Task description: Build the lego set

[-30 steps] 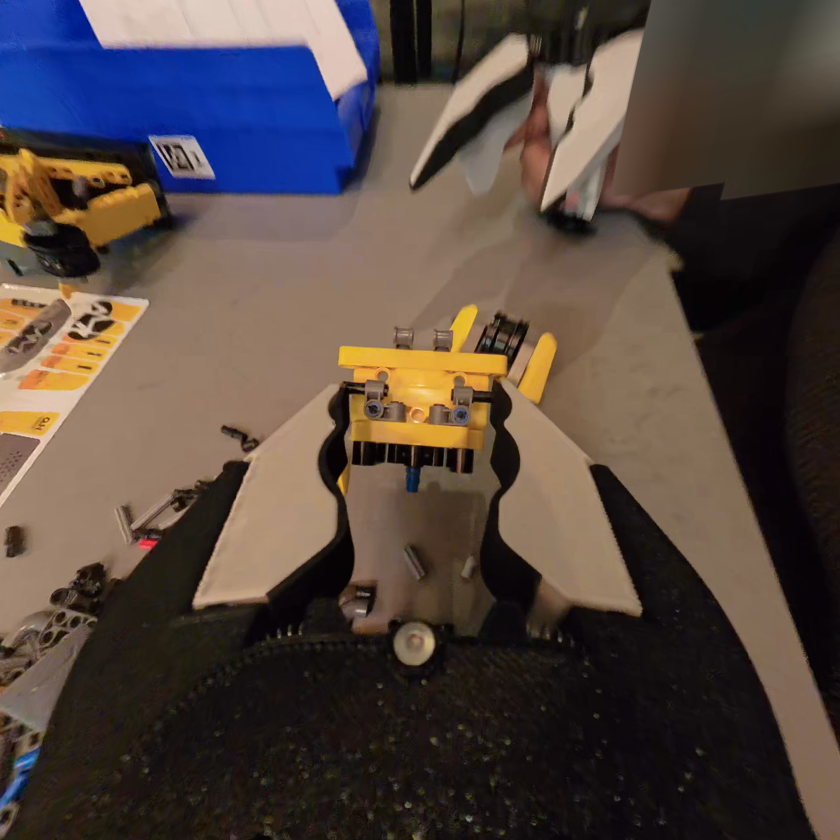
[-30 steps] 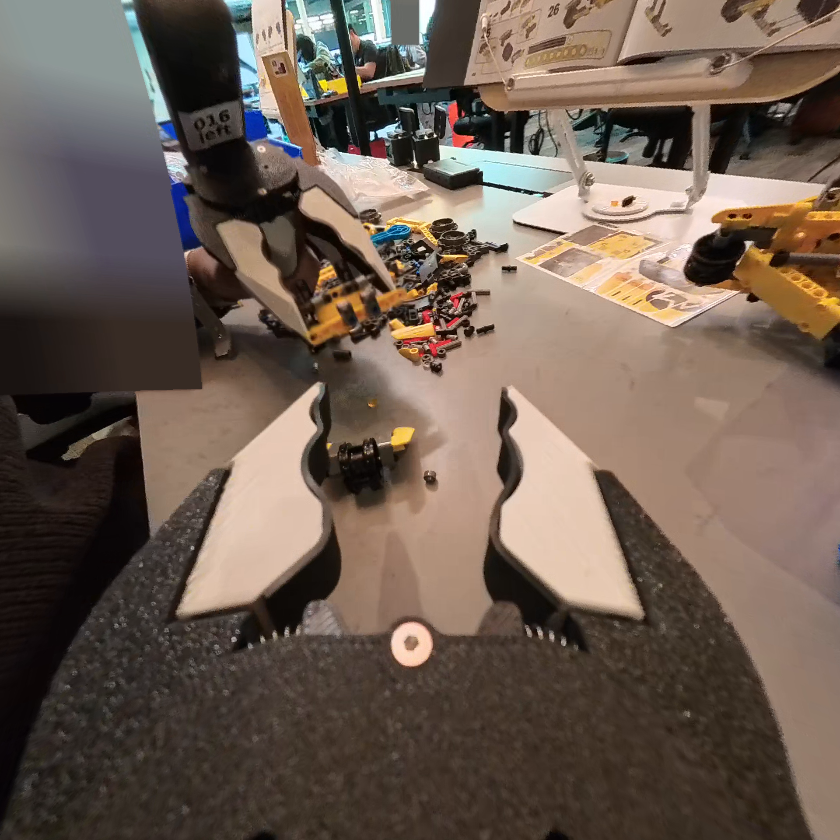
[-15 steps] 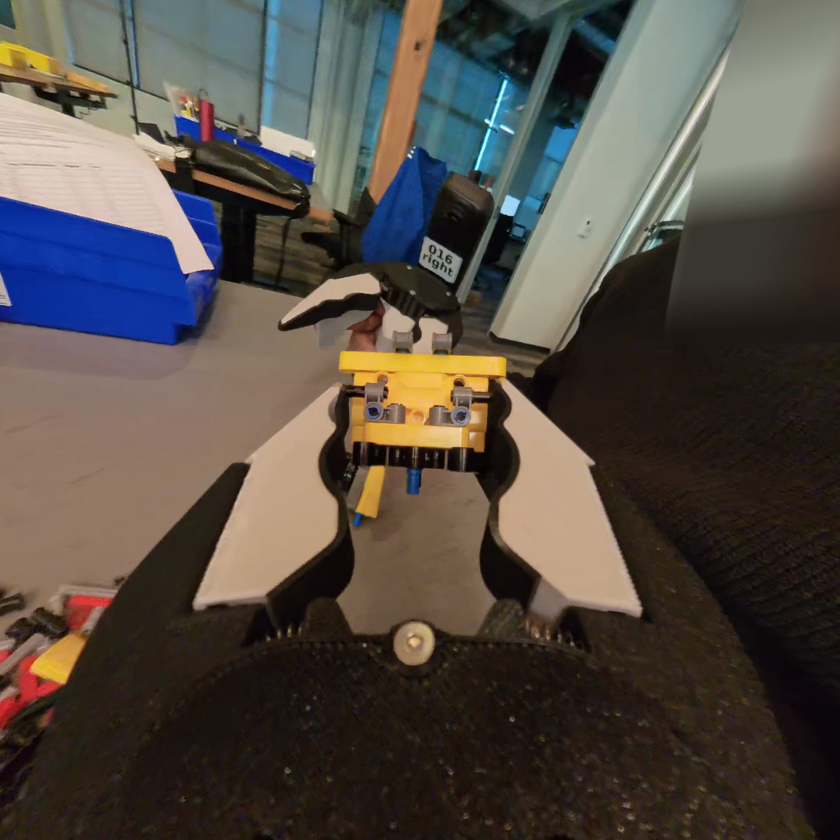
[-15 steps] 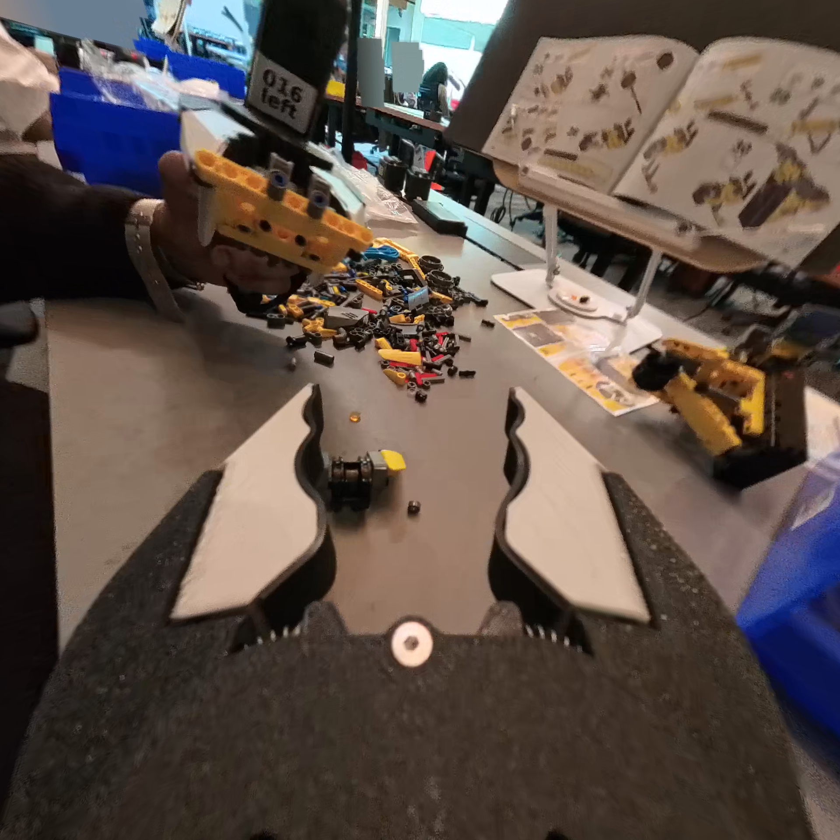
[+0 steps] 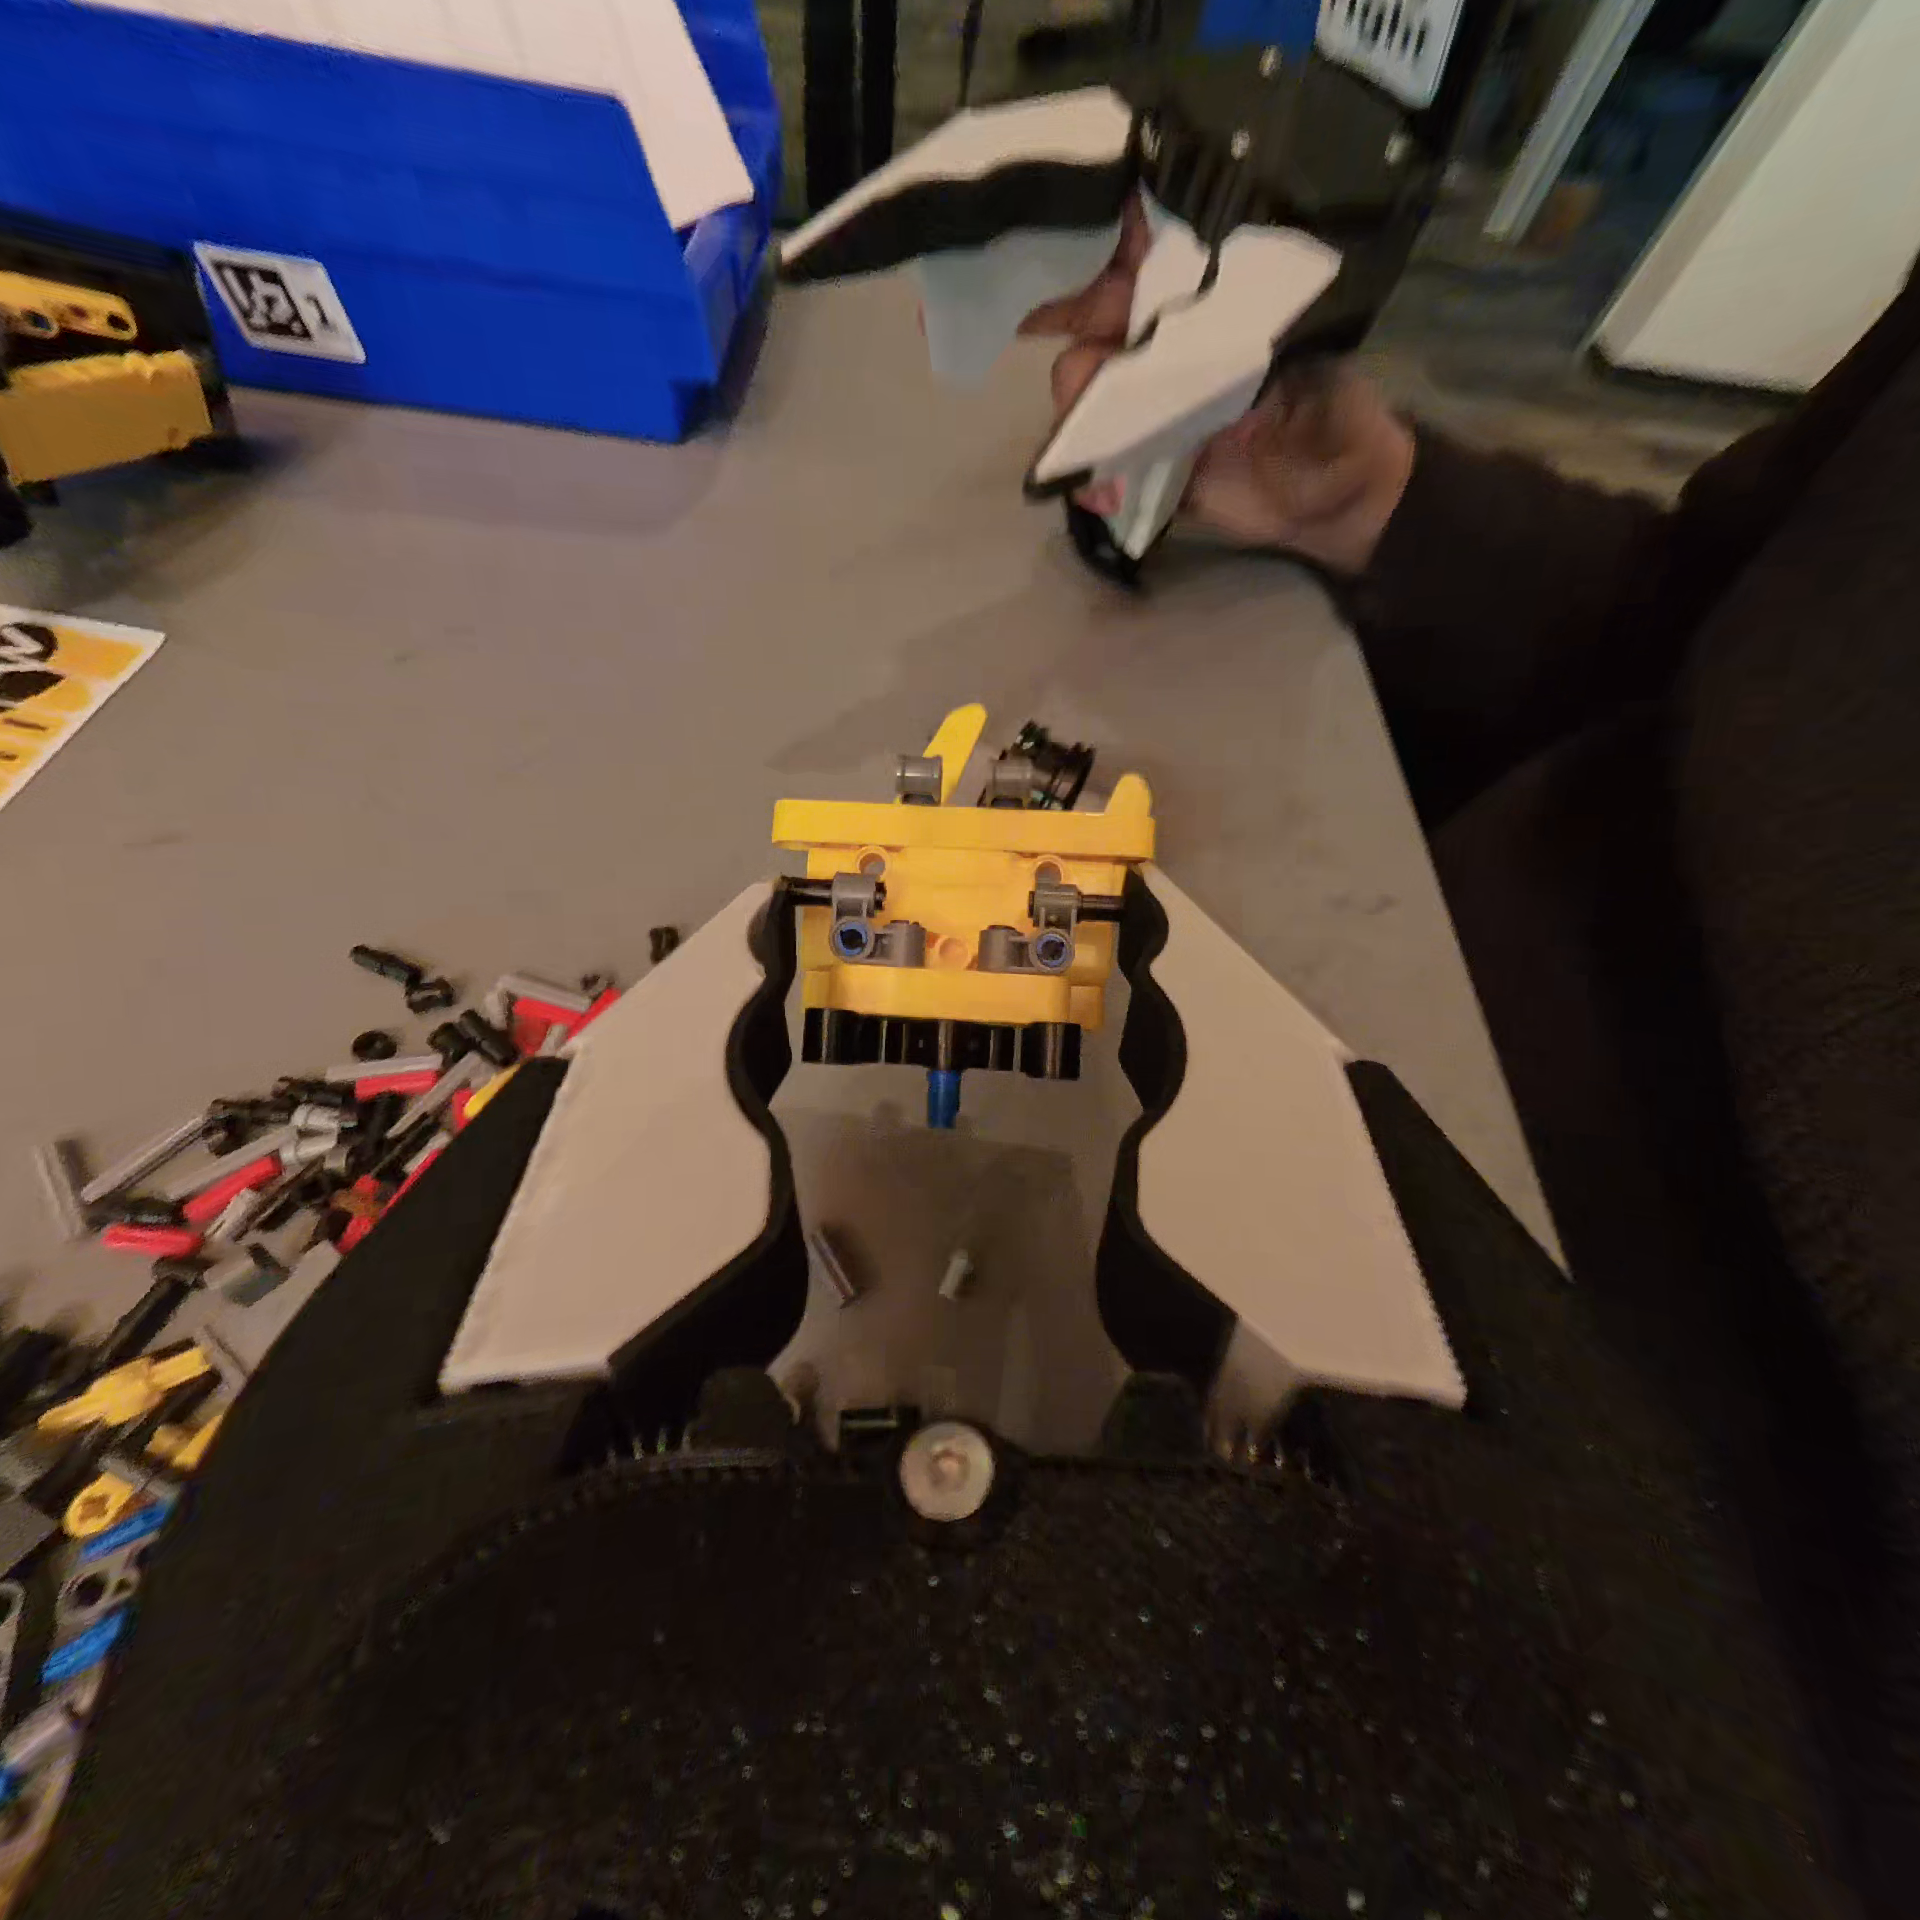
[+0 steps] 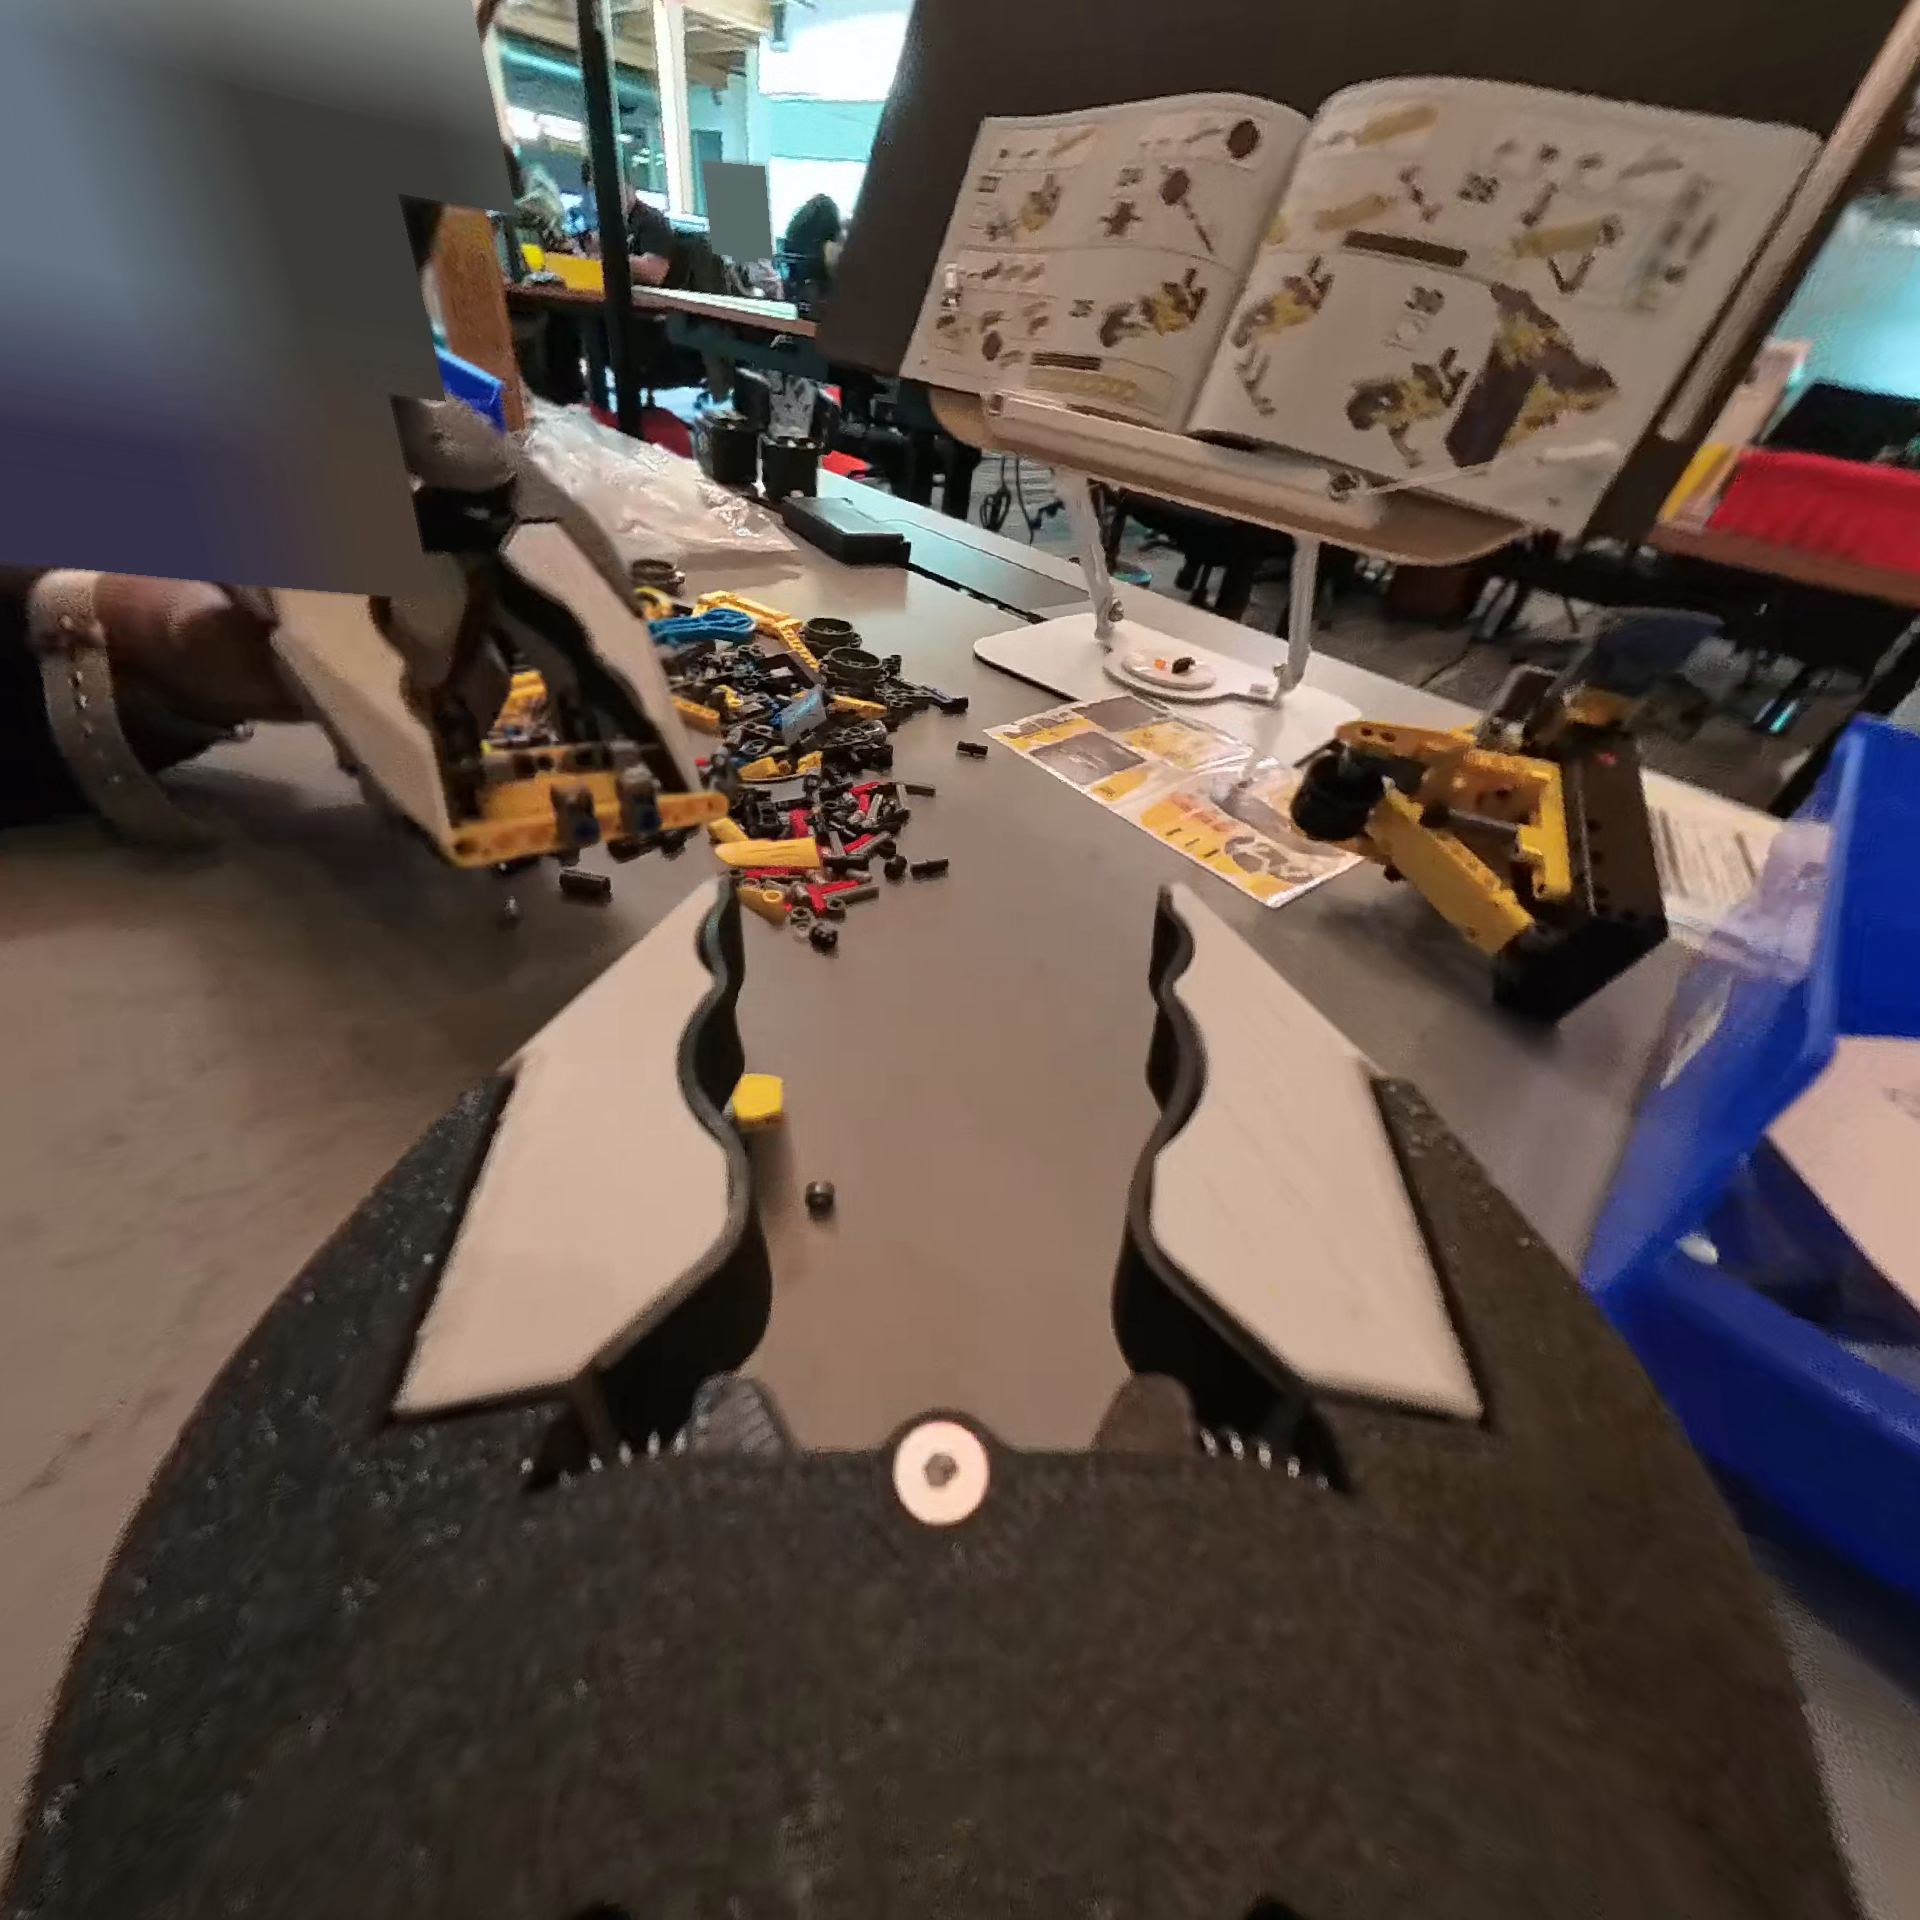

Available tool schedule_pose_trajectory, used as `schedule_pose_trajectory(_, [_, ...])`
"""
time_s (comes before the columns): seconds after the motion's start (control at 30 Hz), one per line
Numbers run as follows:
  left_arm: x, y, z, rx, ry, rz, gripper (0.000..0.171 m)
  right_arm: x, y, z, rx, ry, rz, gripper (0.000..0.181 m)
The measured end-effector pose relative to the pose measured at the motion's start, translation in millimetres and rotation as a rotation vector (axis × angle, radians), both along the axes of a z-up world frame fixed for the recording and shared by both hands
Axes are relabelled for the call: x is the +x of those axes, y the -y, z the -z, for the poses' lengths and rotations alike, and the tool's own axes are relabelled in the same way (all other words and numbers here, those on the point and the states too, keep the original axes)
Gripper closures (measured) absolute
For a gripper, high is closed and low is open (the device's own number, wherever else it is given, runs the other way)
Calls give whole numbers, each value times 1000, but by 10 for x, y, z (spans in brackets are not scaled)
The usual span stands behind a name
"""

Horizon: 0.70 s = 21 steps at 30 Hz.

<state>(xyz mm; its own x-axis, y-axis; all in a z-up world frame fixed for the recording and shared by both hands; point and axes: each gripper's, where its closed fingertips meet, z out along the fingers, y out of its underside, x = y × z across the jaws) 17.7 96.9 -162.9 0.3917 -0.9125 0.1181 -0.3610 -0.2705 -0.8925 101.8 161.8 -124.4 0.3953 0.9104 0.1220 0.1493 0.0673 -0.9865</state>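
Note:
My left gripper (image 5: 954,904) is shut on a yellow brick assembly (image 5: 961,935) with grey connectors and a black underside, held just above the grey table (image 5: 623,675). A small black wheel with yellow pieces (image 5: 1049,753) lies right behind it. In the right wrist view the left gripper (image 6: 571,805) holds the assembly (image 6: 499,831) low at the left. My right gripper (image 6: 945,914) is open and empty over the table. A yellow piece (image 6: 756,1099) pokes out beside its left finger, and a tiny black bit (image 6: 821,1197) lies between the fingers. The right gripper (image 5: 920,369) shows blurred at the far side.
A pile of loose black, red and yellow parts (image 6: 810,748) lies mid-table and also shows in the left wrist view (image 5: 312,1143). A yellow and black model (image 6: 1475,831), sticker sheets (image 6: 1164,769), an open booklet on a stand (image 6: 1299,281) and a blue bin (image 6: 1818,1195) stand around.
The left gripper tilted up with the assembly, then came back down close to the table. The right gripper shifted, so its left finger now hides most of the small wheel piece.

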Motion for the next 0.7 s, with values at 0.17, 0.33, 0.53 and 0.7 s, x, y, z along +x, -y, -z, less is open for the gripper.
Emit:
schedule_pose_trajectory(0.17, [-99,-124,203,60,-187,-83,111,105,-197,28,-90,-27,85,102])
schedule_pose_trajectory(0.33, [-122,-390,155,24,-271,-152,111,91,-408,185,-259,46,108,98])
schedule_pose_trajectory(0.53, [114,-990,227,40,-492,-156,111,127,-755,393,-212,328,208,90])
schedule_pose_trajectory(0.7, [343,-1286,412,-59,-486,-118,111,273,-836,828,-276,472,265,89])
